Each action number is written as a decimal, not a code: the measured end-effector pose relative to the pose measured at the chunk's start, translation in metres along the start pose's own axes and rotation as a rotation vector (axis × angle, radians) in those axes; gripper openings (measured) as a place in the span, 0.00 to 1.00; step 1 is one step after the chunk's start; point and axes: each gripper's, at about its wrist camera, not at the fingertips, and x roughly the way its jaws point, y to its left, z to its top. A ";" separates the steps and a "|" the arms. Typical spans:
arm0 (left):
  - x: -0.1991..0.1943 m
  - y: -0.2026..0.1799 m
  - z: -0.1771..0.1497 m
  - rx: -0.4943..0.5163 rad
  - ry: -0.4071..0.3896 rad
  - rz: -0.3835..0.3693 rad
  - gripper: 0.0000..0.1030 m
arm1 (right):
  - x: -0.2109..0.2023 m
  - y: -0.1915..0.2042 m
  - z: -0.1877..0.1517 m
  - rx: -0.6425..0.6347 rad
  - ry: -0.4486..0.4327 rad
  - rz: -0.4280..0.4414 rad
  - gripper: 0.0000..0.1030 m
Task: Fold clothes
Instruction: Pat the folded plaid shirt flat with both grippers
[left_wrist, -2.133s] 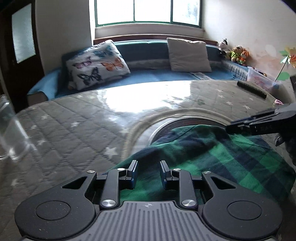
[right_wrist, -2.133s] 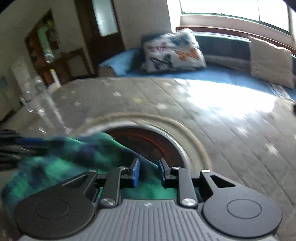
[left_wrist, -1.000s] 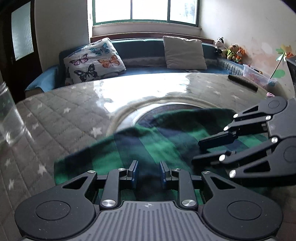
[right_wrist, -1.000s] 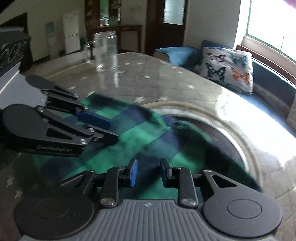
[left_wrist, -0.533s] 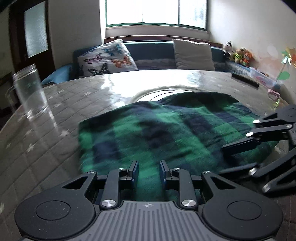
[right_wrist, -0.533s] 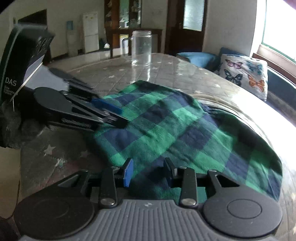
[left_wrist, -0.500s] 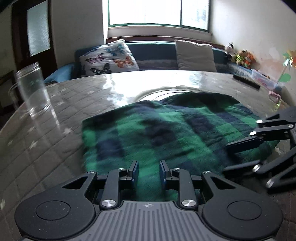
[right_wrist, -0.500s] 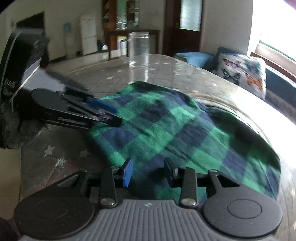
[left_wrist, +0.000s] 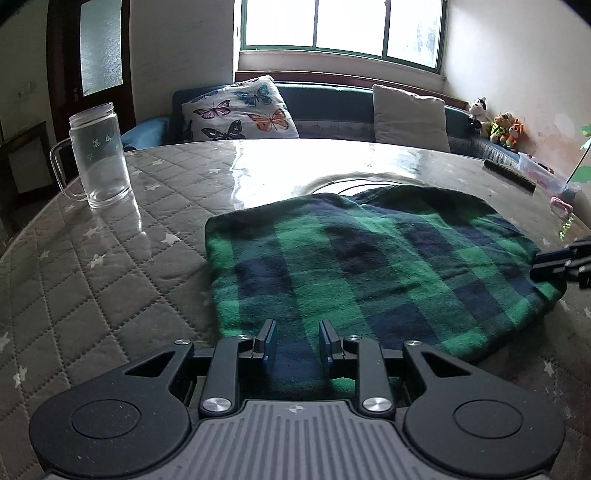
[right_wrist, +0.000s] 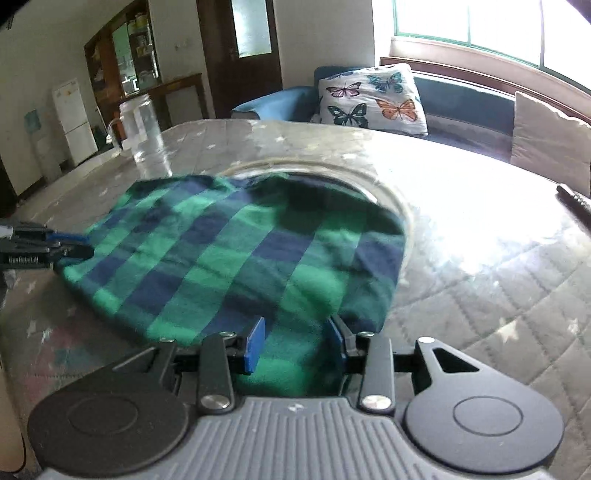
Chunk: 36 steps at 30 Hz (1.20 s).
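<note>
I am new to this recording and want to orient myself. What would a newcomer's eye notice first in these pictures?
First comes the green and navy plaid cloth, lying folded on the quilted table in front of both grippers. Next is the clear glass mug, standing upright at the table's far left, apart from the cloth. Behind, a butterfly cushion leans on the bench under the bright window.

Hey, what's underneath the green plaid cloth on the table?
The green plaid cloth lies on the quilted star-print table cover. Its far edge overlaps a round ringed inset in the tabletop. Whatever else sits beneath is covered and cannot be seen.
</note>
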 end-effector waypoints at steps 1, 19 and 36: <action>0.001 0.001 0.002 -0.002 0.002 0.001 0.27 | 0.000 0.001 0.005 -0.011 -0.011 -0.009 0.37; 0.069 0.000 0.077 0.027 0.000 -0.026 0.26 | 0.131 0.024 0.104 0.067 0.025 0.058 0.17; 0.100 0.023 0.091 -0.071 0.018 0.030 0.22 | 0.123 0.035 0.108 0.004 -0.013 0.009 0.19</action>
